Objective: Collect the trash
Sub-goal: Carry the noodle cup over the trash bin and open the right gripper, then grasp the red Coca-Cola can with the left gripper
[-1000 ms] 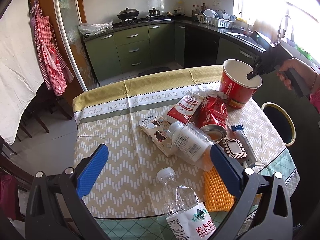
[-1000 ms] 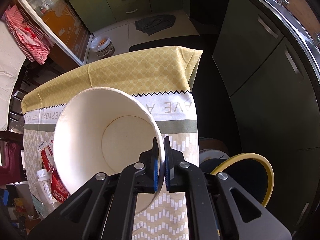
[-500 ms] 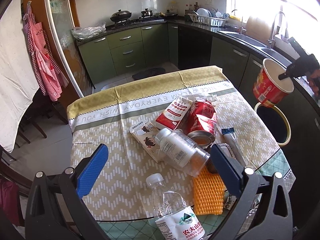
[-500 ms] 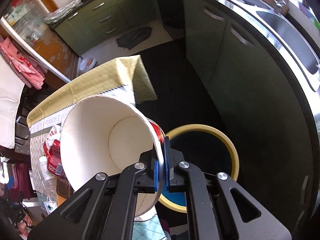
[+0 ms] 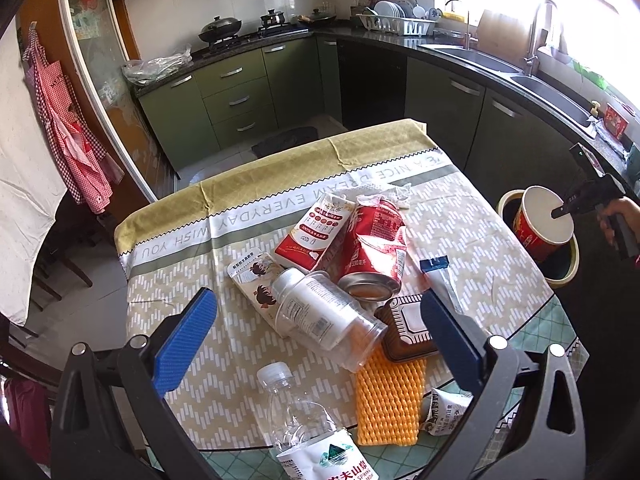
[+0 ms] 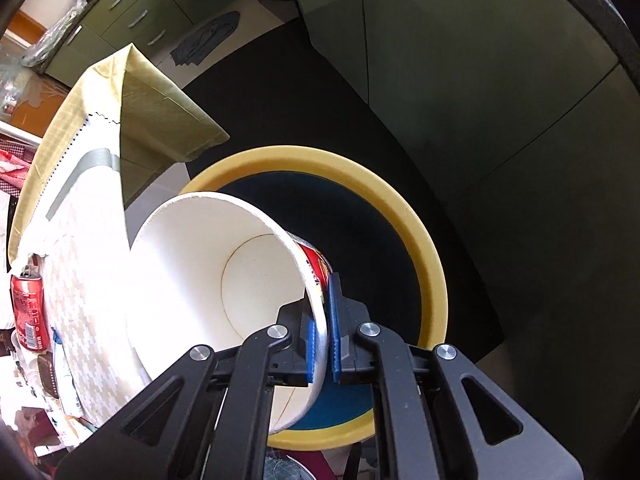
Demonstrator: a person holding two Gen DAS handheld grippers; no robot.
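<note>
The red paper cup (image 6: 224,280) hangs tilted over the mouth of the yellow-rimmed bin (image 6: 424,248) on the floor right of the table (image 5: 256,216), its rim wall pinched between the pads of my right gripper (image 6: 320,336), whose jaws are just starting to part. My left gripper (image 5: 316,340) hovers wide open and empty above the clear jar (image 5: 320,316) and crushed can (image 5: 376,244). Risk: the cup sits toward the bin's table-side rim, so released while tilted it could clip that edge and tumble to the floor.

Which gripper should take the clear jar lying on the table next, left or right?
Left. The left gripper is open with the clear jar between its fingers; the right gripper is off the table, clamped on the paper cup over the bin.
</note>
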